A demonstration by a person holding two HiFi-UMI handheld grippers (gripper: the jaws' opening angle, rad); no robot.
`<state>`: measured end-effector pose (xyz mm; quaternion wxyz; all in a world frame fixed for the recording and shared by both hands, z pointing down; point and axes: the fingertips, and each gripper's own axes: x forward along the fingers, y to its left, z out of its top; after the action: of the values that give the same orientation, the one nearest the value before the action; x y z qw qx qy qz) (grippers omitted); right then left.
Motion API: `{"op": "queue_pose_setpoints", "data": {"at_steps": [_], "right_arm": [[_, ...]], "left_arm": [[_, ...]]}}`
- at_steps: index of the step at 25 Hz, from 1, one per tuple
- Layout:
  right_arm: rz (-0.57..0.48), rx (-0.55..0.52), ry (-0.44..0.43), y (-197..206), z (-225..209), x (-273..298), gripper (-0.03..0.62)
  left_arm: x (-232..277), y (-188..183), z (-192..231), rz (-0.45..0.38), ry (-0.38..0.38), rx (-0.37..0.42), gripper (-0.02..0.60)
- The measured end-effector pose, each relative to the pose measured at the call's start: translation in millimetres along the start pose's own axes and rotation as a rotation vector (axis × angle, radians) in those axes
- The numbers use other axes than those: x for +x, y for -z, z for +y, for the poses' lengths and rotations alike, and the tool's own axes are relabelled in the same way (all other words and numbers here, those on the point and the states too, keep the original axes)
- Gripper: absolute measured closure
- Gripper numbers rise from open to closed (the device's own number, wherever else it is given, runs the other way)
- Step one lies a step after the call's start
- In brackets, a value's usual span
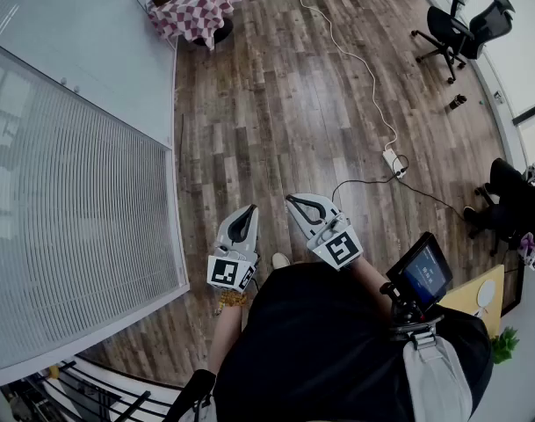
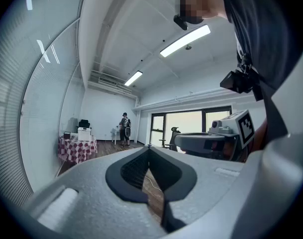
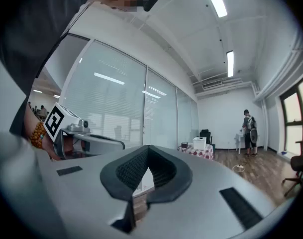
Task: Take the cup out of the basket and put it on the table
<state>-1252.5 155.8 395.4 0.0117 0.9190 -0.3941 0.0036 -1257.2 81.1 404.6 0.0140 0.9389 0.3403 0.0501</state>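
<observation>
Neither a cup nor a basket can be made out in any view. My left gripper [image 1: 249,211] and right gripper [image 1: 293,200] are held level side by side in front of the person's body, over the wooden floor. Both are shut, tips meeting, with nothing between them. In the left gripper view the left gripper [image 2: 149,147] points down the room at a table with a red-and-white checked cloth [image 2: 76,148]. The right gripper [image 3: 148,147] points the same way, toward that table [image 3: 198,152]. A white box [image 3: 199,143] and a dark thing stand on the cloth.
A glass wall with blinds [image 1: 65,200] runs along the left. A white cable and power strip [image 1: 393,158] lie on the floor ahead to the right. A black office chair [image 1: 465,26] stands far right. A person [image 2: 124,128] stands at the room's far end.
</observation>
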Motion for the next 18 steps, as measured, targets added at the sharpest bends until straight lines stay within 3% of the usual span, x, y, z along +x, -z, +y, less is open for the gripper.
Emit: {"op": "queue_pose_setpoints", "data": {"at_steps": [3, 9, 18], "right_arm": [[-0.025, 0.031, -0.064, 5, -9, -10, 0.582], [0.007, -0.047, -0.064, 10, -58, -23, 0.582], [0.002, -0.038, -0.096, 29, -116, -35, 0.582]], "left_arm": [[17, 6, -11, 0.003, 0.006, 0.004, 0.575], [68, 0, -31, 0.009, -0.008, 0.002, 0.575], [116, 11, -55, 0.005, -0.07, -0.015, 0.575]]}}
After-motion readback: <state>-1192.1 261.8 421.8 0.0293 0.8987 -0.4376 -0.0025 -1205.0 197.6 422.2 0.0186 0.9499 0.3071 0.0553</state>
